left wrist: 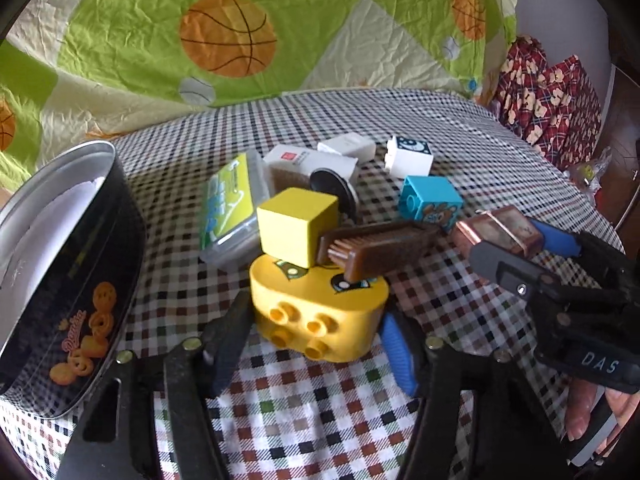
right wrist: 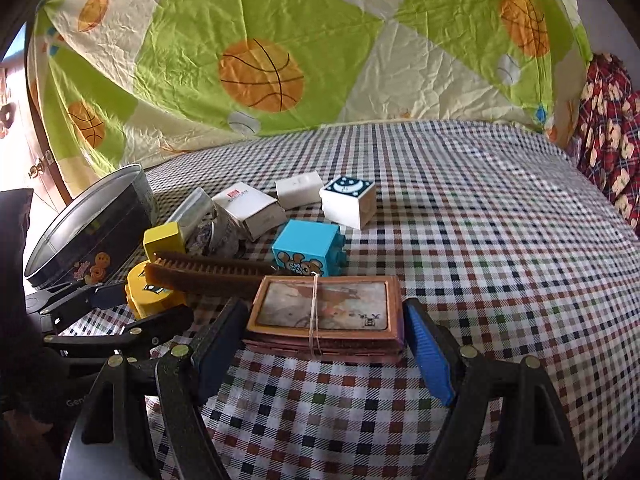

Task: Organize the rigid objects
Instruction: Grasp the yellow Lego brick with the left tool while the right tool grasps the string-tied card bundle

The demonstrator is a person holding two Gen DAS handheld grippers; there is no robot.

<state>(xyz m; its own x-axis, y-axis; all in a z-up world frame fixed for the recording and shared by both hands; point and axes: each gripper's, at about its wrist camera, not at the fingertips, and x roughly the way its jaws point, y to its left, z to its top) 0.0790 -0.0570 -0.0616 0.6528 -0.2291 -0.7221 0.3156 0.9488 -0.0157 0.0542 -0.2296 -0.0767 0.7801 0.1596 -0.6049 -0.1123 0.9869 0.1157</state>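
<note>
**A:** Yellow toy block [left wrist: 320, 312], the rounded one with studs and cartoon eyes, sits right between the jaws of the left gripper [left wrist: 316, 344], on the checked cloth [left wrist: 312, 408]. The jaws are narrowed around it, one black finger at each flank. Whether the pads are truly pressing, I cannot tell.

**B:** And the right gripper [right wrist: 324, 344]?

**A:** It straddles the copper-coloured case [right wrist: 324, 312], which fills the gap between its jaws. The blue pad [right wrist: 430, 356] stands just beside the case's end with a sliver showing, so I read that one as not yet clamped.

**B:** What matters for the lift on the left?

**A:** A yellow cube [left wrist: 296, 228] and a brown comb [left wrist: 372, 248] lean on the block, beyond the fingertips. Judging by that, a quick pull would topple both. Better to firm the grip low on the flanks, then draw the block back and up slowly so they slide off.

**B:** Destination?

**A:** Probably the cookie tin [left wrist: 68, 272], off to the outside of the left finger, open and near.
</note>
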